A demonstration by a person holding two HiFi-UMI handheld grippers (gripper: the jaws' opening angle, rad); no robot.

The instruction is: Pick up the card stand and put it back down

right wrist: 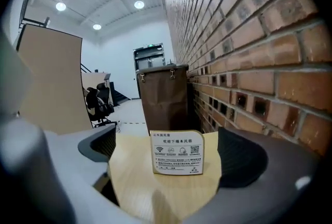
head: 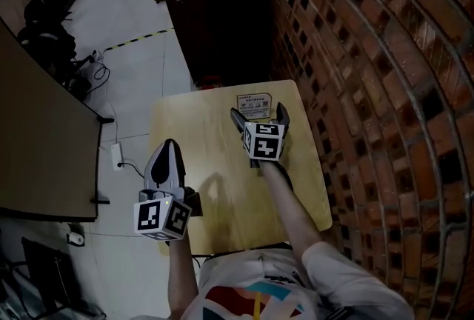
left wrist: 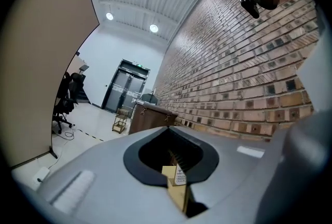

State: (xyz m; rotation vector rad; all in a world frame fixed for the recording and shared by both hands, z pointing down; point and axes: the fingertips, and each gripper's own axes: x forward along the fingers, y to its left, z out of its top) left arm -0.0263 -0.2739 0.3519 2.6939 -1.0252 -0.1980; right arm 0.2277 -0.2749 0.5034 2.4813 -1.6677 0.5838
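A small white card stand (head: pixel 254 105) with printed icons stands upright near the far edge of a light wooden table (head: pixel 222 192). My right gripper (head: pixel 258 113) is open just in front of it, one jaw on each side. In the right gripper view the card stand (right wrist: pixel 178 152) faces me between the dark pads (right wrist: pixel 243 158), with a gap on both sides and nothing touching it. My left gripper (head: pixel 169 147) hovers over the table's left edge, shut and empty. Through its closed jaws, the left gripper view shows only a sliver of the table and the stand (left wrist: pixel 179 178).
A tall dark brown bin (head: pixel 215 15) stands right behind the table. A brick wall (head: pixel 370 52) runs along the right side. A beige partition (head: pixel 37 141) is at the left, with office chairs (head: pixel 44 7) beyond it and a power strip (head: pixel 117 155) with cables on the floor.
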